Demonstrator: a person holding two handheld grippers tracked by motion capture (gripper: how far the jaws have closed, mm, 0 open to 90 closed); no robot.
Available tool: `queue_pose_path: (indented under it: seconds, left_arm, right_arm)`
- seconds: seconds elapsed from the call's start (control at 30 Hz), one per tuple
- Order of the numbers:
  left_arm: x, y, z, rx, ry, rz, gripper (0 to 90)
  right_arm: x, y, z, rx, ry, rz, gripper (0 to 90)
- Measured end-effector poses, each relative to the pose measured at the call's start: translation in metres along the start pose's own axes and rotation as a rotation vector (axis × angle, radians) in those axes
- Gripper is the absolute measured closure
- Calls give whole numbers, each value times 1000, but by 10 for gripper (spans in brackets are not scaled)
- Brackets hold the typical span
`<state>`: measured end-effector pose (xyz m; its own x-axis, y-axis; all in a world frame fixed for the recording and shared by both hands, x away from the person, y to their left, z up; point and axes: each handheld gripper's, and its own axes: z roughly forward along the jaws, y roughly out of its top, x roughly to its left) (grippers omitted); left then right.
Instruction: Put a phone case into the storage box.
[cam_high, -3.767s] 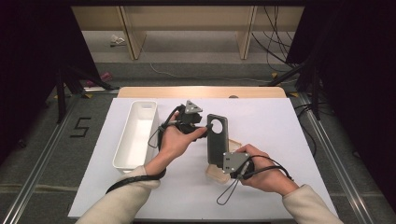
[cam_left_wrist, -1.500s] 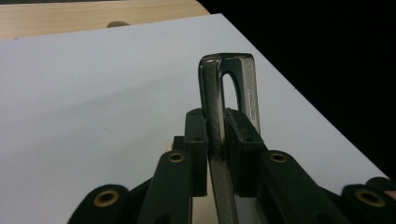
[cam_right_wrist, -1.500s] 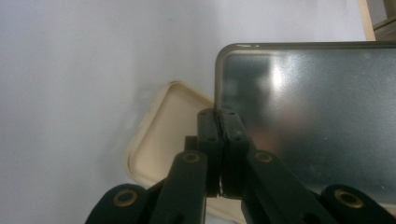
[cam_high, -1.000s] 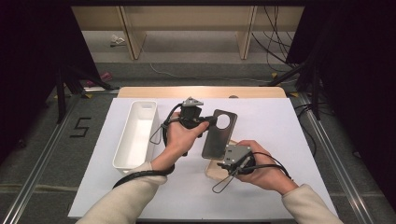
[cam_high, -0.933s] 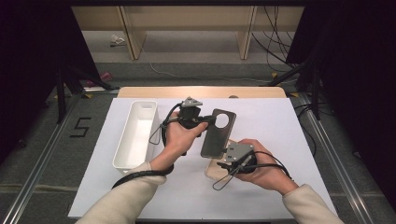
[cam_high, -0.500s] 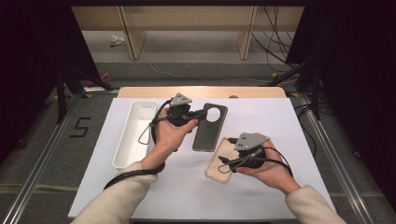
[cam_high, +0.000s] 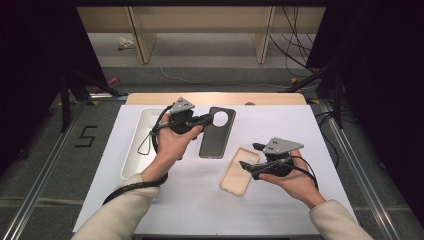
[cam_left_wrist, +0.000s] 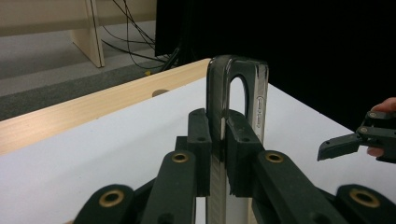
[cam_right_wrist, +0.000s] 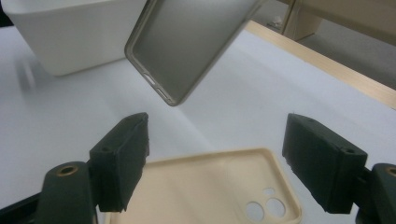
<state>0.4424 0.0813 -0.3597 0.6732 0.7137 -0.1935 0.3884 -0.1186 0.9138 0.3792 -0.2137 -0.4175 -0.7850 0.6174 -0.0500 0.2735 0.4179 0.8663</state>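
Two cases: your left tool (cam_high: 210, 119) clamps the dark case (cam_high: 216, 134); right tool (cam_high: 250, 157), just opened, empty—carry it level to the white tray (cam_high: 134, 152).

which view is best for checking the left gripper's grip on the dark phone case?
Left gripper view: the left gripper has its jaws clamped on the dark phone case, seen edge-on. The high view shows the whole case with the grip small at its top corner. The right gripper view shows the case's inside, raised off the table.

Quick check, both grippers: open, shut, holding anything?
Left gripper: shut on the dark grey phone case, lifted off the table.
Right gripper: jaws have just been opening, now open, holding nothing, above the beige phone case.
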Motion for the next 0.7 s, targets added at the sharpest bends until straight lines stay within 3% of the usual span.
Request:
queue_pose_path:
  seconds: [0.27,0.7]
  left_arm:
    - [8,2,-9,-29,9,10,818]
    - [18,5,-24,-61,26,48,817]
  right_arm:
    - [-9,-5,-9,-46,-31,64,223]
    - [-13,-9,-15,-67,-62,86,198]
